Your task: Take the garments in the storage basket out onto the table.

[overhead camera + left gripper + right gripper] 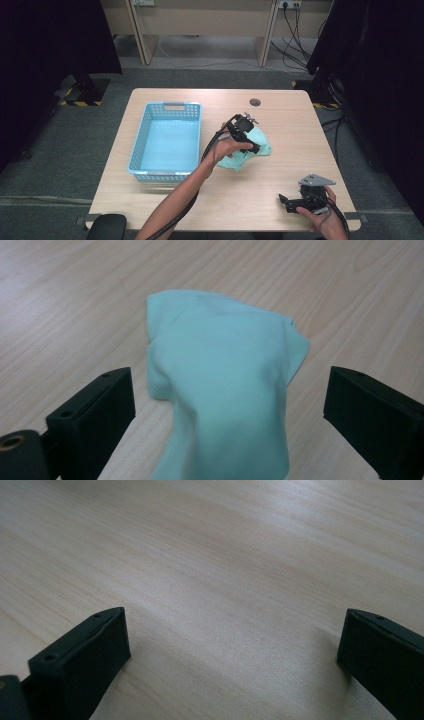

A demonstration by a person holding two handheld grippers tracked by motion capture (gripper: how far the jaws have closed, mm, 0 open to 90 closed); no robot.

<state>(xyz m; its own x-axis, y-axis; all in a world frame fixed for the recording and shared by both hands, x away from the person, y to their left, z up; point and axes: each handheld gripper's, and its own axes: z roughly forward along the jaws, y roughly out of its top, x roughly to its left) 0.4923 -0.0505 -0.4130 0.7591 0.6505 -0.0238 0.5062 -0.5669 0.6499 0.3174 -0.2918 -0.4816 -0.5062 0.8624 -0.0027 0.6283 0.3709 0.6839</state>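
A crumpled light-green cloth (261, 145) lies on the wooden table (290, 125), right of the basket. My left gripper (253, 143) hangs over it, held by a hand that comes in from the lower left. In the left gripper view the cloth (225, 370) bulges up between the two black jaws of the left gripper (227, 385), which stand wide apart with a gap to the fabric on each side. My right gripper (286, 202) rests near the table's front right edge, pointing left. In its own view the right gripper (235, 630) is open over bare wood.
A light-blue plastic basket (145, 125) stands on the left half of the table with nothing in it. A round grey cable port (255, 102) sits near the far edge. Black curtains flank the table, and cables run on the floor at the right.
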